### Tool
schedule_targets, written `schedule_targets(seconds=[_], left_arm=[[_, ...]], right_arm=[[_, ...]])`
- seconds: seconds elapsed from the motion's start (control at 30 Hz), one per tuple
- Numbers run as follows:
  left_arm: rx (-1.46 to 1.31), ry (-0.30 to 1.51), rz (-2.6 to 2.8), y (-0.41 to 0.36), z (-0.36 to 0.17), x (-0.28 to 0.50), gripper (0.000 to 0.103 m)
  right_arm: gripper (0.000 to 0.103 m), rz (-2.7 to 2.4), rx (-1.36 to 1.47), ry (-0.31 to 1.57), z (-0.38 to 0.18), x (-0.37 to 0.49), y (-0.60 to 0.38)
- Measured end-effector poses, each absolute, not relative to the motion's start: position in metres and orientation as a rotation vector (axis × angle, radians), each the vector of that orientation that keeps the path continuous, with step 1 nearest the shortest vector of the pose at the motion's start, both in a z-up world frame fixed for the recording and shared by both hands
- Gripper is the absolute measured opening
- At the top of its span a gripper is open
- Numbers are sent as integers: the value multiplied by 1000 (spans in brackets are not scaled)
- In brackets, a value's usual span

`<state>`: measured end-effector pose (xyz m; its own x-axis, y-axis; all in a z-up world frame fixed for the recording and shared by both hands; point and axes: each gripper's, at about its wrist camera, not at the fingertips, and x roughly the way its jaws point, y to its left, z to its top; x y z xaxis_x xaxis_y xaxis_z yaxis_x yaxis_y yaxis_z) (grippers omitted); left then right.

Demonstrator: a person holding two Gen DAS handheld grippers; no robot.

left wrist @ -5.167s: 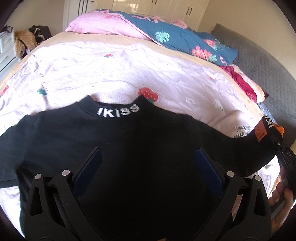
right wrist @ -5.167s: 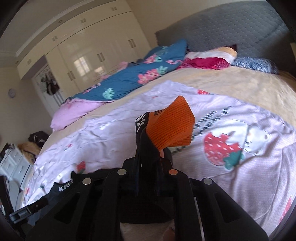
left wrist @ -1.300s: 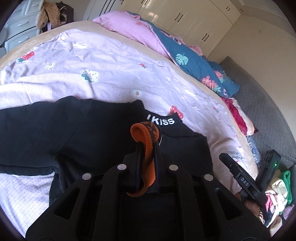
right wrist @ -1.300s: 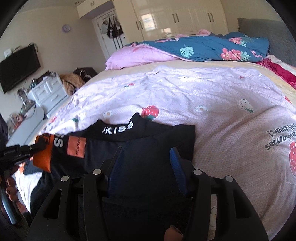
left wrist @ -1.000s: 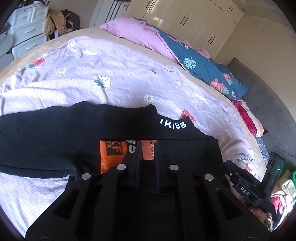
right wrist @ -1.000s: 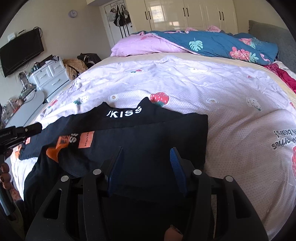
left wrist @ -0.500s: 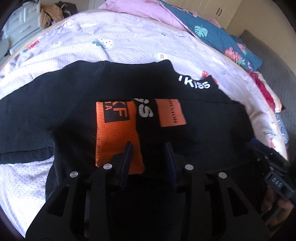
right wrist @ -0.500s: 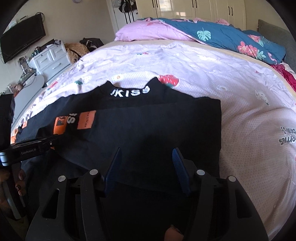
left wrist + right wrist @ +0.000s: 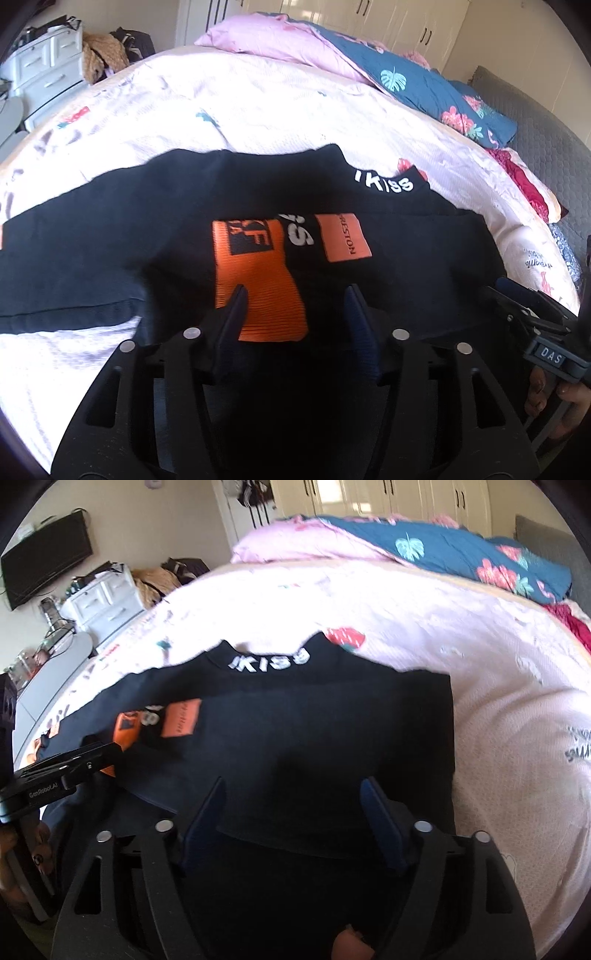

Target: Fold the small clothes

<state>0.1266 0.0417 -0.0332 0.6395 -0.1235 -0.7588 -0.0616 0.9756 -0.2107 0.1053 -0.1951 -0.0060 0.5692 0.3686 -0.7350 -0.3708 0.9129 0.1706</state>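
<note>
White "IKISS" on collar (image 9: 384, 181) of black top (image 9: 155, 229), ahead of left gripper (image 9: 295, 299); same lettering on collar in right wrist view. White "SS" and orange patch (image 9: 345, 238) reading "RESTON" (start hidden) on folded sleeve, just beyond left fingertips. Orange cuff (image 9: 258, 291) between them: black square, "F" legible, rest unclear. "DAS" on right gripper (image 9: 550, 356). "GenRobot.AI" on left gripper in right wrist view. Bedsheet (image 9: 517, 738) print, far right: unreadable.
</note>
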Motion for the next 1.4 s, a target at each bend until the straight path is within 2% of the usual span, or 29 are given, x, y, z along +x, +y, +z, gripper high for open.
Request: schedule_targets(seconds=[0.07,0.1,0.13,0.2,0.4,1.4], left_arm=[[-225,872,-29,45,-30,124,54],[-227,871,-26,46,-29,123,67],[-229,869,-23,47,-28,122,71],[-225,860,-14,48,-25,120,73],[-221,849,33,57,-21,115,94],[-327,794,321,149,-9,90,94]], right_arm=[[85,441,-7,835,-1,101,-192],[87,446,-7,824,0,99,-190],[90,452,-8,814,1,97,-188],[92,449,-18,800,3,96,-184],[97,448,-20,770,6,93,-179],[99,516,-89,699,40,71,-108]])
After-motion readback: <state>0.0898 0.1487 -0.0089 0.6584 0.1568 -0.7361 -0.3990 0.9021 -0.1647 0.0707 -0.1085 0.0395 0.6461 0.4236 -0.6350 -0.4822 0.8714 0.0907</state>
